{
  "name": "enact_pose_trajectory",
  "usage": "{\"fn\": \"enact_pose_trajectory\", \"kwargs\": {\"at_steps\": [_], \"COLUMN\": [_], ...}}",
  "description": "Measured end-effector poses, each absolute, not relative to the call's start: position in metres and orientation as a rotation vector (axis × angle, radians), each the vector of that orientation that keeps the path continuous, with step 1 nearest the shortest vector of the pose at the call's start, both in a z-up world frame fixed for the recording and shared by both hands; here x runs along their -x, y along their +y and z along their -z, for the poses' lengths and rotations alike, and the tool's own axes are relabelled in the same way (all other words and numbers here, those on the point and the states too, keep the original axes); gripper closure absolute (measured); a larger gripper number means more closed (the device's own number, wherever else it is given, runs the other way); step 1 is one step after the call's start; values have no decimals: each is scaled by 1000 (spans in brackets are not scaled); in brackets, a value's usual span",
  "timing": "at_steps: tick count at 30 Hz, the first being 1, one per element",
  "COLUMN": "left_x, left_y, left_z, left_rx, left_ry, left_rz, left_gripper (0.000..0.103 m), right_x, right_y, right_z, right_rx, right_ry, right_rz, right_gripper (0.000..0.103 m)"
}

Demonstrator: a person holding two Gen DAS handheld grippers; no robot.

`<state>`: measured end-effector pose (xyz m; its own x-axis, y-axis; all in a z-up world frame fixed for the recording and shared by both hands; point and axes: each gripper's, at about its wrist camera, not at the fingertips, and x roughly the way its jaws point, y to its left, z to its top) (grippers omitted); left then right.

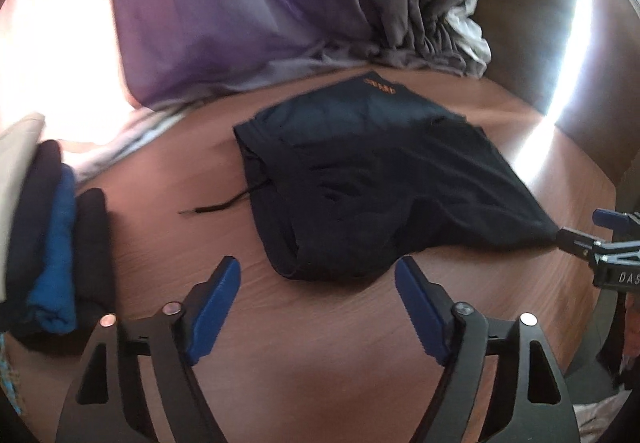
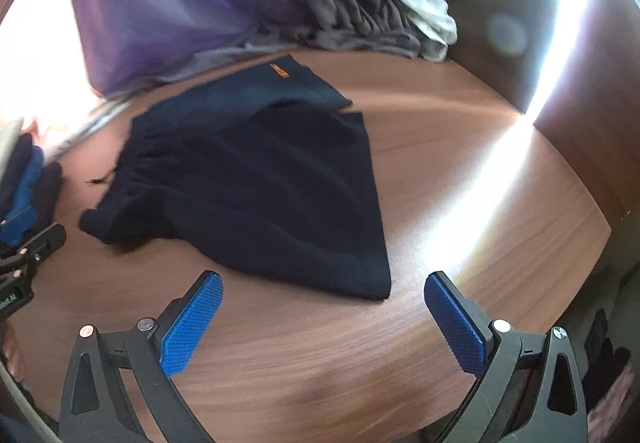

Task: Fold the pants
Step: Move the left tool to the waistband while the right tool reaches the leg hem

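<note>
Dark navy pants (image 1: 372, 179) lie folded into a compact bundle on the brown wooden table (image 1: 304, 355), with a small orange label at the far edge and a drawstring trailing to the left. They also show in the right wrist view (image 2: 256, 183). My left gripper (image 1: 318, 275) is open and empty, just in front of the bundle's near edge. My right gripper (image 2: 324, 291) is open and empty, in front of the bundle's near right corner. The right gripper also shows at the right edge of the left wrist view (image 1: 600, 243).
A stack of folded clothes (image 1: 52, 243) in black, blue and beige stands at the table's left. Purple and grey curtains (image 1: 248, 3) hang behind the table and bunch on its far edge. A bright sun streak (image 2: 492, 179) crosses the right side of the table.
</note>
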<state>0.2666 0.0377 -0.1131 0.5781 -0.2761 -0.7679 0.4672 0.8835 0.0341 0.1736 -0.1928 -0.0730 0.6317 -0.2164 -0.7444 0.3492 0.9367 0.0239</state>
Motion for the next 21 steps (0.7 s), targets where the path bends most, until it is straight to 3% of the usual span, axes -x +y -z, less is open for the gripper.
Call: {"fn": "enact_pose_trajectory", "kwargs": {"at_steps": [4, 21], "left_x": [-279, -303], "left_y": [34, 21], "left_z": [129, 159], "left_rx": [-286, -350], "left_ry": [888, 990], "left_rz": [469, 568], "left_gripper": [28, 32], "right_x": [-179, -191], "right_y": [-203, -232], "right_z": [83, 110], "right_rx": [-207, -372], "right_ry": [868, 945], "right_rz": [373, 500], "right_gripper": [2, 34]}}
